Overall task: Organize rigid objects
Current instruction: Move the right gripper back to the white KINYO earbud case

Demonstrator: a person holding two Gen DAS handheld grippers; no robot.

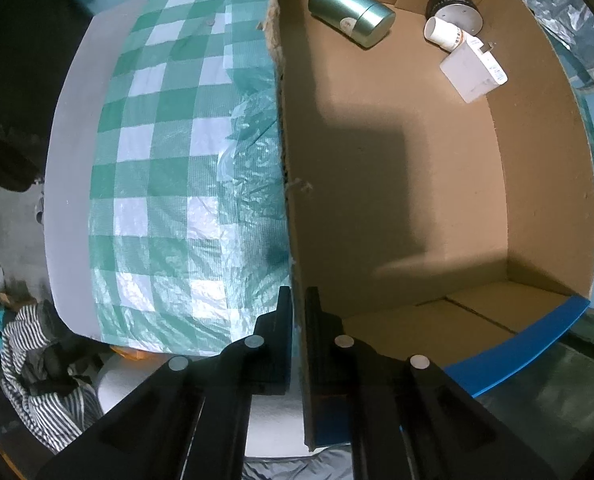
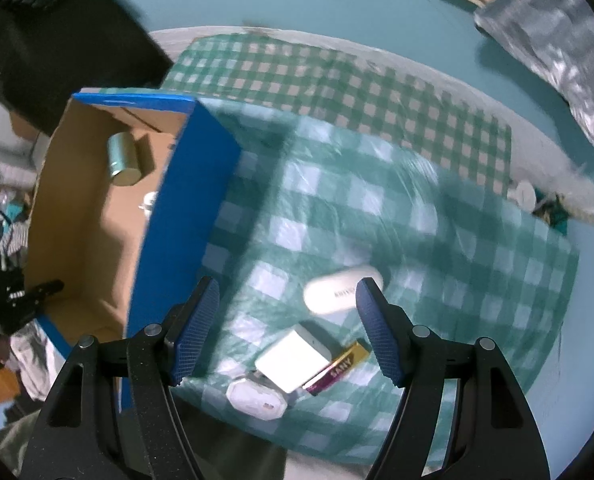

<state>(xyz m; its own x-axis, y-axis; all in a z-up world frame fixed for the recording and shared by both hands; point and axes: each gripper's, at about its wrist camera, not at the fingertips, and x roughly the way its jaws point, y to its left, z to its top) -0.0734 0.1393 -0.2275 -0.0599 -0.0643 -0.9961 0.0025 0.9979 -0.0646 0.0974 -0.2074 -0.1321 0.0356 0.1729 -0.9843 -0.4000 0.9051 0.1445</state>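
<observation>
An open cardboard box [image 1: 537,160] with blue outer sides stands on the green checked cloth [image 1: 157,160]. My left gripper [image 1: 299,300] is shut on the box's near side wall, one finger inside and one outside. At the box's far end lie a green metal canister [image 1: 349,12], a white paper cup [image 1: 443,34], a white adapter [image 1: 473,68] and a black round object [image 1: 453,4]. My right gripper [image 2: 288,292] hangs open over the cloth, right of the box [image 2: 185,208]. Below it lie a white oval case [image 2: 337,290], a white cube charger [image 2: 293,358], a gold and purple pack [image 2: 337,368] and a white plug [image 2: 257,398].
A silver foil bag [image 2: 557,40] lies at the far right on the teal surface. A rope [image 2: 593,216] and a small white cap [image 2: 524,194] sit at the cloth's right edge. Striped fabric [image 1: 37,360] lies beyond the table's grey border [image 1: 69,160].
</observation>
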